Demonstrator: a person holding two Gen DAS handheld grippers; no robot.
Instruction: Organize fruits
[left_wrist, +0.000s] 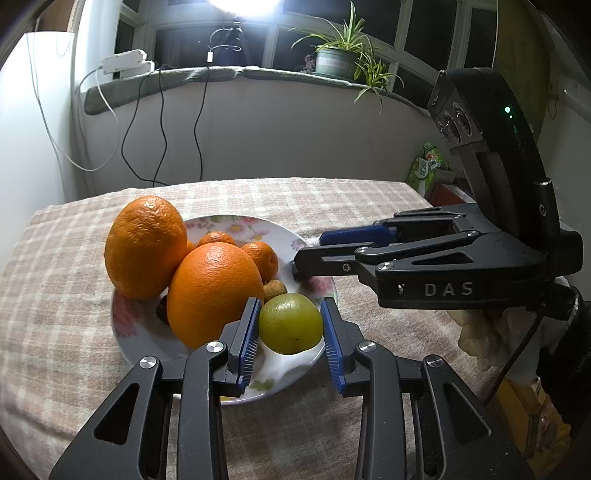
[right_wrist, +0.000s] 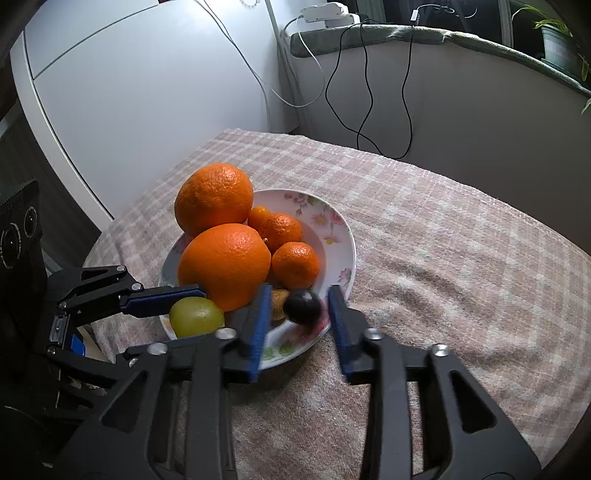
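Observation:
A floral plate (left_wrist: 280, 365) (right_wrist: 343, 240) on the checked cloth holds two big oranges (left_wrist: 214, 291) (right_wrist: 223, 266), small tangerines (left_wrist: 262, 258) (right_wrist: 295, 264), a brown longan (left_wrist: 274, 290), a green fruit (left_wrist: 290, 323) (right_wrist: 195, 315) and a dark plum (right_wrist: 303, 306). My left gripper (left_wrist: 290, 325) is open, its blue pads on either side of the green fruit at the plate's near edge, with small gaps. My right gripper (right_wrist: 297, 310) is open around the dark plum over the plate's rim; it also shows in the left wrist view (left_wrist: 306, 258).
The table is covered with a pink checked cloth (right_wrist: 443, 240). A white fridge (right_wrist: 129, 92) stands at the left. A windowsill with cables, a power strip (left_wrist: 127, 62) and a potted plant (left_wrist: 340, 55) runs behind. Boxes and packets (left_wrist: 428, 166) lie past the table's right edge.

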